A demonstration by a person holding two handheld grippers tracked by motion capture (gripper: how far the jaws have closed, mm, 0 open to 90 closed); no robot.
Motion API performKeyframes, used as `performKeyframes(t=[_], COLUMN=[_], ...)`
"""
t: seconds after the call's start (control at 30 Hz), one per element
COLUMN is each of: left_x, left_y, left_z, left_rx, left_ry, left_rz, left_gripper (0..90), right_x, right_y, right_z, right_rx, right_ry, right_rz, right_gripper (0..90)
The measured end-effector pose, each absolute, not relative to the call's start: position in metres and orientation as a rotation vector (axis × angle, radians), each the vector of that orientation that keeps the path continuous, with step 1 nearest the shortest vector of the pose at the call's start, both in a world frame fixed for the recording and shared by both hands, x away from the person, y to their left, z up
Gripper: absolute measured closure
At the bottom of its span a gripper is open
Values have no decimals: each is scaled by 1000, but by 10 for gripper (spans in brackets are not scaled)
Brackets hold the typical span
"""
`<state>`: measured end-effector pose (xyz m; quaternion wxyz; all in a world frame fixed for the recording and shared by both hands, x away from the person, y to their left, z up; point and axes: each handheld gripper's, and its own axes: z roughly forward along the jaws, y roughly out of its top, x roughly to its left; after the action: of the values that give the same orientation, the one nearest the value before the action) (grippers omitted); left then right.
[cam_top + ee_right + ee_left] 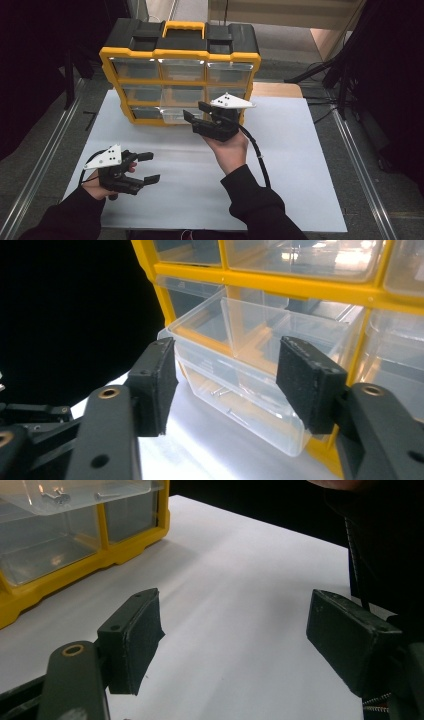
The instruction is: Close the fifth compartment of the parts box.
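A yellow and black organizer [180, 52] with clear drawers stands at the back of the white board [290, 150]. Its bottom middle drawer [175, 116] is pulled part way out; a few small metal parts lie in this drawer [250, 405]. My right gripper [196, 111] is held just in front of it, palm up. In the right gripper view the right gripper [227, 385] stands open, with the drawer's front corner beyond the pads and untouched. My left gripper [150, 167] rests low at the front left. The left gripper [235, 635] is open with nothing in it.
The organizer's yellow frame [125, 550] lies off to the left gripper's side, with bare white board between. Metal rails [45, 160] run along both sides of the table. Dark curtains and cables [320, 70] stand at the back right.
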<state>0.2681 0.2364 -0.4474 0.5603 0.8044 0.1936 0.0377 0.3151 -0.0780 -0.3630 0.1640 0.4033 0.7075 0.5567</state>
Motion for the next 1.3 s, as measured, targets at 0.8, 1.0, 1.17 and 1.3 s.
performKeyframes(t=[0.8,1.0,1.17,1.3], left_x=[268,268,268,269], left_y=[237,237,237,237], left_z=[-447,-448,-447,-447], left_rx=[1897,1896,1901,1906], left_ry=[464,460,462,460], left_rz=[89,90,90,88], left_gripper=[218,218,218,217], right_x=[313,318,323,324], right_y=[-62,-59,-60,-60], right_z=[-371,-372,-372,-373], right_rx=[1115,1119,1133,1127], right_ry=[2072,2082,2079,2070], right_rz=[1519,1500,1499,1489], right_gripper=[900,900,900,900])
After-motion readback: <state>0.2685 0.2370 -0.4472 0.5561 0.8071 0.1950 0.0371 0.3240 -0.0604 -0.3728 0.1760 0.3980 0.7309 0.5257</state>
